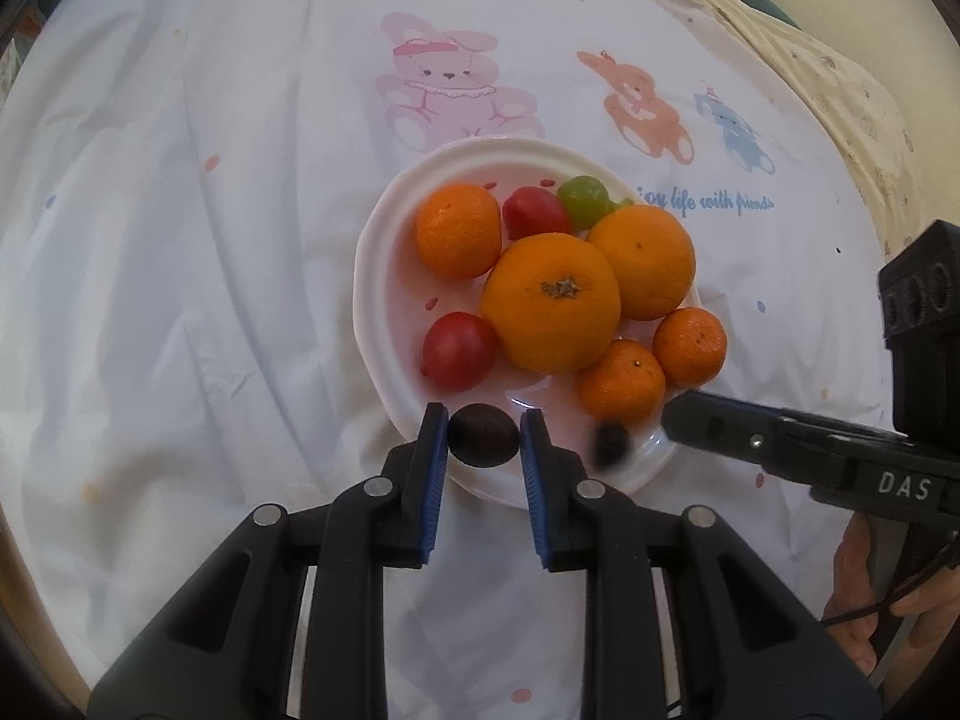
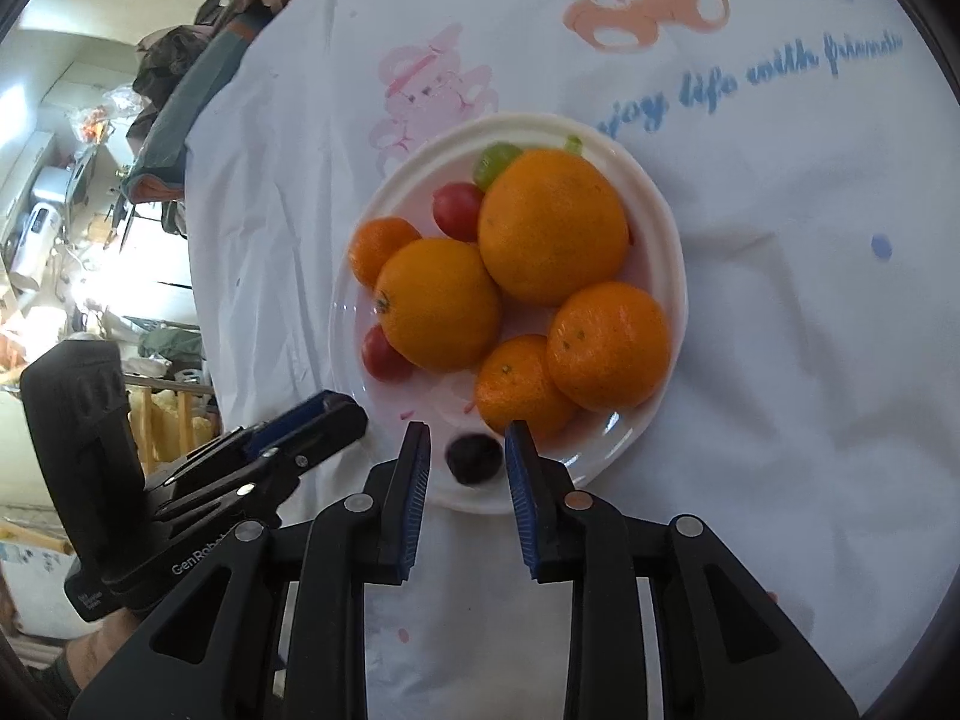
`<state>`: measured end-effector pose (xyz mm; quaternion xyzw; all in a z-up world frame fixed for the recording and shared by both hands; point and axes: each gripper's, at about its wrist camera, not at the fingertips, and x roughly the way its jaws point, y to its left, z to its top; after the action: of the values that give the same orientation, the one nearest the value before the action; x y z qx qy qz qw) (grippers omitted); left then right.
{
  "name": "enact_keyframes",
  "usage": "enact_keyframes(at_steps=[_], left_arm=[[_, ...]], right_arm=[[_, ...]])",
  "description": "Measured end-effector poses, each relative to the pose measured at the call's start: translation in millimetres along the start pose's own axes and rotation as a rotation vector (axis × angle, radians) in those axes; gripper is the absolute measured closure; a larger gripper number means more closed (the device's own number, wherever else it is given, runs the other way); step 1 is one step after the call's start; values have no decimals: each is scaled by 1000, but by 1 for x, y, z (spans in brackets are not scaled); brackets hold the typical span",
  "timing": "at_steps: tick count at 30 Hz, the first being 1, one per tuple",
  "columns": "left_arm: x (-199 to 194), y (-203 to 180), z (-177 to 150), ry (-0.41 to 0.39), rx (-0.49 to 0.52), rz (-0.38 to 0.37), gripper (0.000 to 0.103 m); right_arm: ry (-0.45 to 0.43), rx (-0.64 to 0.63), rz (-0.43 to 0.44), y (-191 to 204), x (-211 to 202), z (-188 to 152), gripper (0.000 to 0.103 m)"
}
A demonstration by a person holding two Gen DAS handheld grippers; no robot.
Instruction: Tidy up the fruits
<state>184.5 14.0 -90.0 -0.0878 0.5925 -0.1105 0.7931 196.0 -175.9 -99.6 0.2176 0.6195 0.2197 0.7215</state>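
1. Left gripper (image 1: 483,433) brackets a dark grape (image 1: 483,435) at the near rim of the white plate (image 1: 372,276); contact is uncertain, so whether it grips cannot be told.
2. Right gripper (image 2: 467,457) stands released around a second dark grape (image 2: 474,457), blurred.
3. Oranges (image 1: 551,303), tangerines (image 1: 622,382) and cherry tomatoes (image 1: 459,350) are gathered on the plate, presumably to keep the fruit together.
4. Only the right wrist view shows the cluttered room beyond the printed cloth (image 2: 780,360).
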Motion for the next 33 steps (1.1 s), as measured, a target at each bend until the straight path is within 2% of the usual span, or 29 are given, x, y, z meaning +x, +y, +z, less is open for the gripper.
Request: enact_keyframes(at_steps=[1,2,4,5,7,9,13,15,19,21,22,25,26,33], left_arm=[[-1,0,0,-5,3,6,68],[-4,0,0,-20,6,16,52],[-10,-1,0,-52,12,19,41],[-12,-2,1,-59,14,21,41],[-19,-1,3,-70,6,11,41],[-27,2,3,-90,-8,14,41],[-50,10,-1,-158,-33,84,41],[-70,13,-4,-216,-50,118,41],[-106,6,-16,-309,-19,173,41],[-129,-1,-30,-378,18,210,27],[-138,-4,-37,-396,33,214,17],[-157,-12,-58,-413,60,231,9],[-160,-13,-64,-411,64,233,2],[-171,-18,-102,-443,41,249,0]], right_arm=[[-8,-16,-5,3,-1,0,74],[-13,-24,-4,5,-3,0,74],[-41,-34,-9,8,-9,1,74],[-57,-41,-16,9,-13,1,73],[-79,-53,-26,11,-19,3,62],[-119,-73,-46,15,-29,3,33],[-149,-126,-55,24,-42,1,27],[-187,-161,-72,32,-51,-4,17],[-240,-209,-103,47,-71,-18,13],[-261,-226,-119,54,-82,-27,11],[-270,-238,-123,57,-87,-32,10],[-315,-290,-161,67,-101,-53,5],[-327,-310,-175,71,-104,-61,3],[-448,-384,-243,88,-121,-110,3]])
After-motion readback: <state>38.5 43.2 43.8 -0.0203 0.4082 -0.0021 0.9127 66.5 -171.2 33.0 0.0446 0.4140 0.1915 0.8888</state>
